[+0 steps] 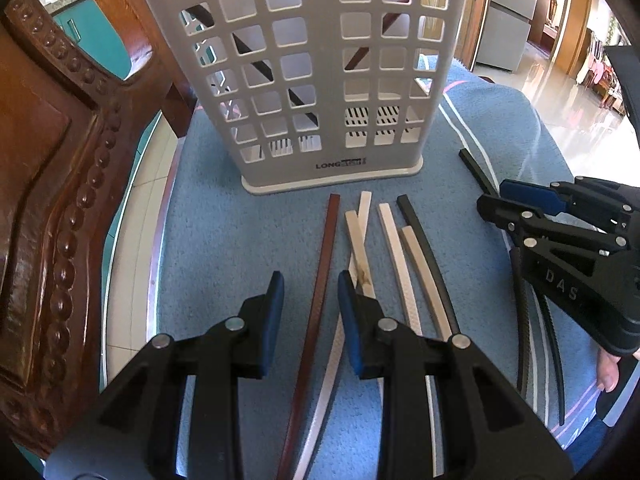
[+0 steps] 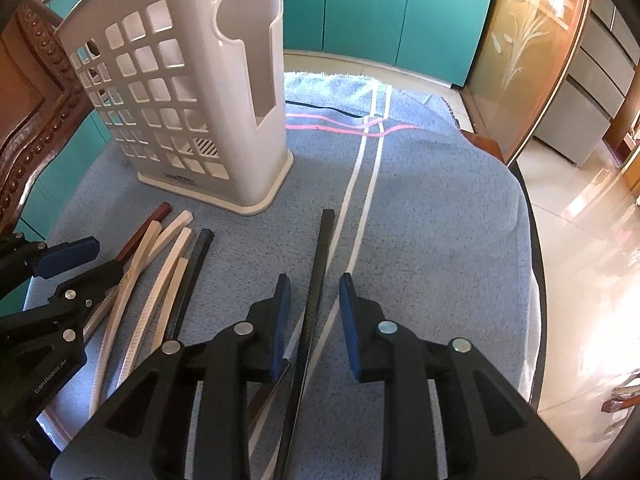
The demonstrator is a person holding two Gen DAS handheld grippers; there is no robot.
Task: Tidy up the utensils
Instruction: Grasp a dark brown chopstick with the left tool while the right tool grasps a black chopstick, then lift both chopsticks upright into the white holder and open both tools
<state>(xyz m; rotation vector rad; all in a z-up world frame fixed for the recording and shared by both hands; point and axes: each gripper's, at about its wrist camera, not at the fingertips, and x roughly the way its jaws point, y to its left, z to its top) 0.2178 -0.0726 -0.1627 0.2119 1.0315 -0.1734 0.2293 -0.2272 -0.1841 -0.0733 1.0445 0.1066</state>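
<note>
A white perforated utensil holder (image 1: 304,80) stands on the blue towel; it also shows in the right wrist view (image 2: 180,100), with two dark chopsticks leaning inside. Several chopsticks lie in front of it: a brown one (image 1: 316,300), white ones (image 1: 396,256) and a black one (image 1: 428,256). My left gripper (image 1: 310,292) is open, its fingers either side of the brown chopstick, above it. My right gripper (image 2: 314,292) is open over a lone black chopstick (image 2: 320,272). The right gripper also appears in the left view (image 1: 516,204), the left one in the right view (image 2: 80,256).
A blue towel (image 2: 420,220) with white and pink stripes covers the round table. A carved wooden chair back (image 1: 52,200) stands at the left. Teal cabinets (image 2: 380,8) and a glossy tile floor (image 2: 580,240) lie beyond the table edge.
</note>
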